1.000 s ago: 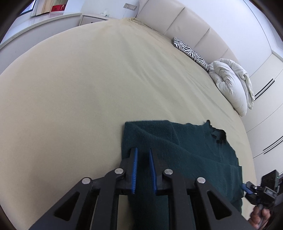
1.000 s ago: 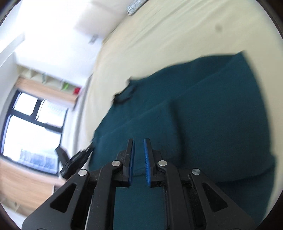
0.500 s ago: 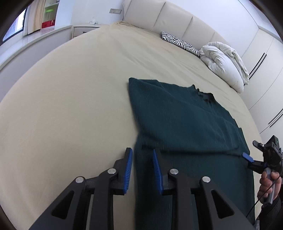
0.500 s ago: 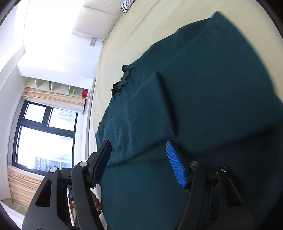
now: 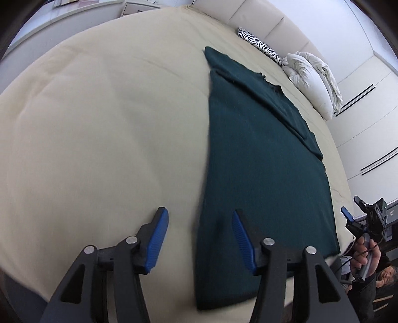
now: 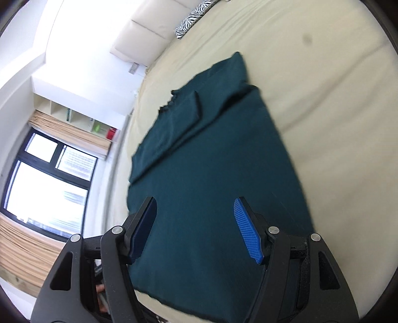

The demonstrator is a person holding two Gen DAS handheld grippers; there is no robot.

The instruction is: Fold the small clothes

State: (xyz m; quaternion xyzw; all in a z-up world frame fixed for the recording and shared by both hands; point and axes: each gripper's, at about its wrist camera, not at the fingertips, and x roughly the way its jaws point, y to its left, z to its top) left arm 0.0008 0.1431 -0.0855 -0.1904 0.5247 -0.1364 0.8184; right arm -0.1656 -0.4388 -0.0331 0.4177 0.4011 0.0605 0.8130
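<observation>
A dark green knit garment (image 5: 261,154) lies flat on the beige bed (image 5: 99,129), with a folded layer across its far end; it also shows in the right wrist view (image 6: 211,179). My left gripper (image 5: 199,238) is open and empty, above the garment's near left edge. My right gripper (image 6: 196,228) is open and empty, above the garment's near end. The right gripper also shows in the left wrist view (image 5: 363,221), held in a hand beyond the garment's right side.
A zebra-print cushion (image 5: 258,44) and a white duvet bundle (image 5: 313,79) lie by the padded headboard (image 5: 253,22). White wardrobes (image 5: 368,119) stand on the right. A window (image 6: 44,179) and shelves (image 6: 74,114) are beyond the bed's other side.
Both grippers have opened, let go of the garment and drawn back toward its near end. The garment now lies flat with the folded part at the far end.
</observation>
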